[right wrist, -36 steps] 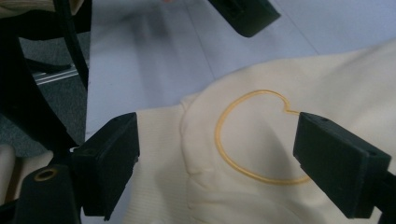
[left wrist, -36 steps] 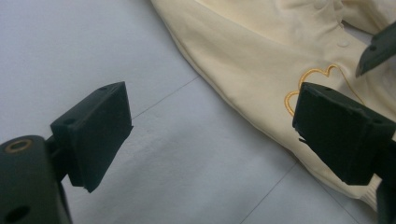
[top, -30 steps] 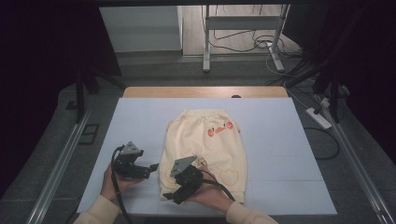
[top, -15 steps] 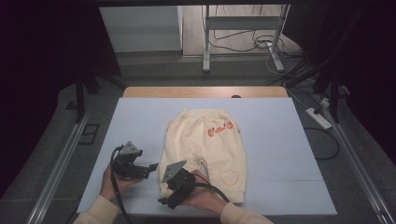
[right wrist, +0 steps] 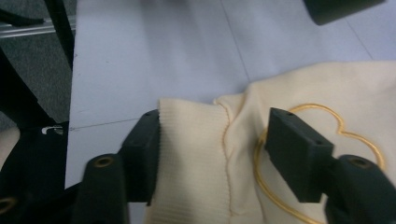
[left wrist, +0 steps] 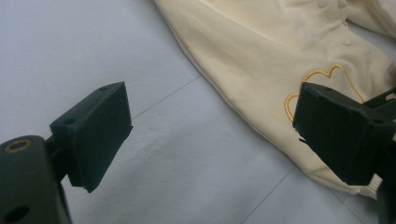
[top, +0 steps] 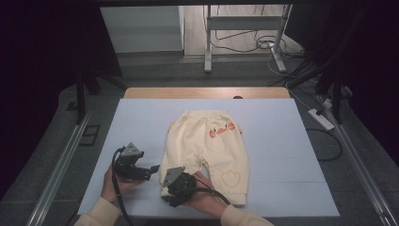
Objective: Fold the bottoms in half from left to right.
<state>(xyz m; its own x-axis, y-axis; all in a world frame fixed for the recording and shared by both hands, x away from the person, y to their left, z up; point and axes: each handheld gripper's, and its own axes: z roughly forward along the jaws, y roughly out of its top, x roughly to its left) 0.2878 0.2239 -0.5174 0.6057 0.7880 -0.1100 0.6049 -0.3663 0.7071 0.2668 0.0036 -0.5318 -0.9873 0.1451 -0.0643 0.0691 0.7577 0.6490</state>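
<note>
Cream baby trousers [top: 207,150] are laid flat near the middle of the pale blue table cover [top: 141,122], waistband at the far end and leg cuffs at the near edge; an orange motif [top: 221,129] is seen near the waist and a stitched heart outline [top: 230,178] on the right leg.

In the right gripper view the ribbed cuff [right wrist: 196,154] is straddled by the right gripper [right wrist: 219,154], whose jaws are held wide apart with nothing yet pinched, the heart outline lying just beside one jaw. The left gripper [left wrist: 210,135] is held with its jaws wide, bare cover and the trouser edge lying between them.

The step in hand is judged to be a grasp of the near cuff. Both cloth layers should be taken well inside the ribbing, close to the seam, before any lift is made. The cover should not be snagged.
</note>
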